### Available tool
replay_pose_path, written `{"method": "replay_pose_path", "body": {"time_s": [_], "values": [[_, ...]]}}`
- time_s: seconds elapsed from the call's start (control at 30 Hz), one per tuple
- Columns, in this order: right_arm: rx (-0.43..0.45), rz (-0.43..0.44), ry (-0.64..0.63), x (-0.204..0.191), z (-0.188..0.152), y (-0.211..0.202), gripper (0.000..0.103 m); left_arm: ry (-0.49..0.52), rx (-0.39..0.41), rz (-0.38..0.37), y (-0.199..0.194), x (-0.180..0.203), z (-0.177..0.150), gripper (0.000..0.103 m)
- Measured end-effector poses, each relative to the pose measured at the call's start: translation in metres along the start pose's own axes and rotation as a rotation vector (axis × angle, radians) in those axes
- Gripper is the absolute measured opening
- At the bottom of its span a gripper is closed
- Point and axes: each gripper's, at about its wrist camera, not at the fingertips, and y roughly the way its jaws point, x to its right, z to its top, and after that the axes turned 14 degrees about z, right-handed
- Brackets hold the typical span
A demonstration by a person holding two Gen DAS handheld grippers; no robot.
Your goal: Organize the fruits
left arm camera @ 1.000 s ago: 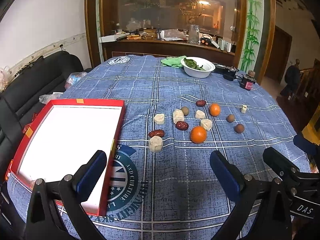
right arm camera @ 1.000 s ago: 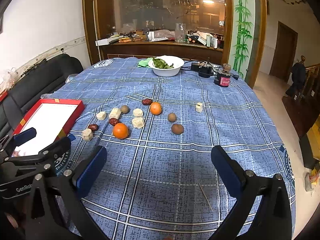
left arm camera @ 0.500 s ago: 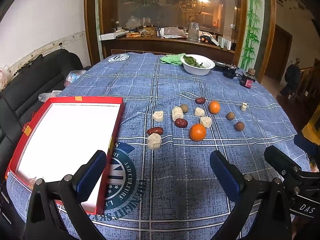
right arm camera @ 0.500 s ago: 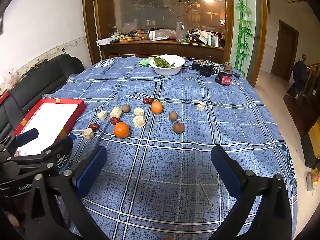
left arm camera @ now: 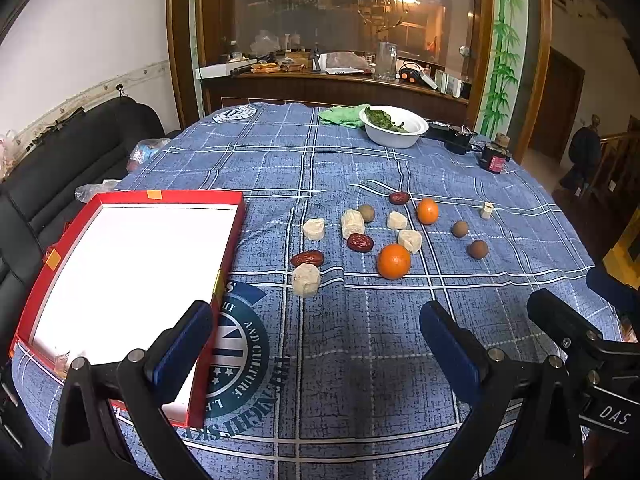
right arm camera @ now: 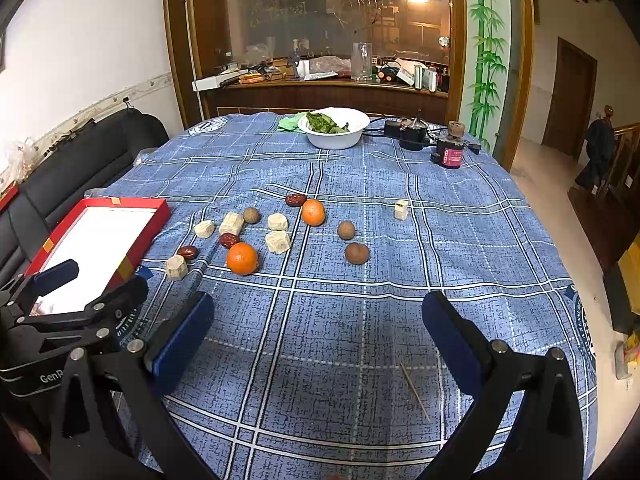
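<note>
Loose fruits lie mid-table on a blue checked cloth: a large orange (left arm camera: 394, 261) (right arm camera: 242, 258), a smaller orange (left arm camera: 427, 211) (right arm camera: 313, 212), red dates (left arm camera: 307, 258) (right arm camera: 228, 240), brown round fruits (left arm camera: 477, 249) (right arm camera: 357, 253) and several pale chunks (left arm camera: 306, 279) (right arm camera: 277, 241). A red tray (left arm camera: 232, 236) (right arm camera: 152, 216) with a white, bare inside lies at the left. My left gripper (left arm camera: 316, 344) is open and holds nothing, hovering near the tray's front corner. My right gripper (right arm camera: 316, 336) is open and holds nothing, short of the fruits.
A white bowl (left arm camera: 394, 140) (right arm camera: 336, 142) of greens, a green cloth (left arm camera: 344, 117), a black device (right arm camera: 408, 134) and a dark jar (right arm camera: 450, 152) stand at the far side. A toothpick (right arm camera: 414, 390) lies near the right gripper. A black sofa (left arm camera: 60, 160) runs along the left.
Both views have shifted slightly, with the fruits sitting a little farther off and lower in the right wrist view. Both grippers stay open. Nothing on the table has moved.
</note>
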Motion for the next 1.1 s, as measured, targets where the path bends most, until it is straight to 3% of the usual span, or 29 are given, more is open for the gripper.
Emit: {"method": "replay_pose_path", "body": {"time_s": [1.1], "values": [[-0.007, 0.004, 0.015, 0.0052, 0.0000, 0.0034, 0.103, 0.012, -0.021, -0.002, 0.0094, 0.0035, -0.0067, 0.102]]}}
